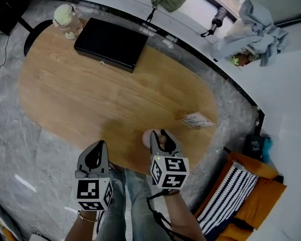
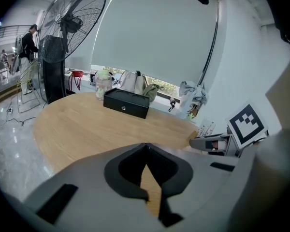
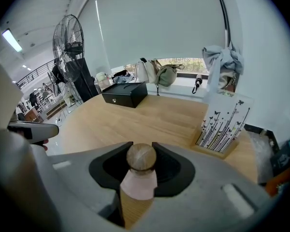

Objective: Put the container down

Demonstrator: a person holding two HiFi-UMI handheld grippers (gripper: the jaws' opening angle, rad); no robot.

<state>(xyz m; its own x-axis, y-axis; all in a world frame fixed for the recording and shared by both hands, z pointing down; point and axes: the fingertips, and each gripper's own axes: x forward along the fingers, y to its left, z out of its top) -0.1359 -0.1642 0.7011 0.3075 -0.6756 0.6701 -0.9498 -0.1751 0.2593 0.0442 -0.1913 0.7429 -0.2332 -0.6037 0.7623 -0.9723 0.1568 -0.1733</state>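
Note:
The container [image 3: 139, 180] is a small pale pink pot with a round wooden knob [image 3: 141, 157] on top. My right gripper [image 3: 141, 145] is shut on it, a jaw on either side of the knob and lid. In the head view the pink container [image 1: 148, 136] shows just past my right gripper [image 1: 163, 140], over the near edge of the oval wooden table [image 1: 90, 99]. I cannot tell whether its base touches the wood. My left gripper [image 1: 94, 155] hangs beside it off the table's near edge, its jaws shut with nothing between them [image 2: 146, 145].
A black box [image 1: 111, 43] and a glass jar with a green lid [image 1: 66, 20] stand at the table's far end. A printed card holder [image 1: 196, 120] sits near the right edge. An orange and striped cushion [image 1: 236, 195] lies on the right. A big fan [image 2: 70, 28] stands at the back left.

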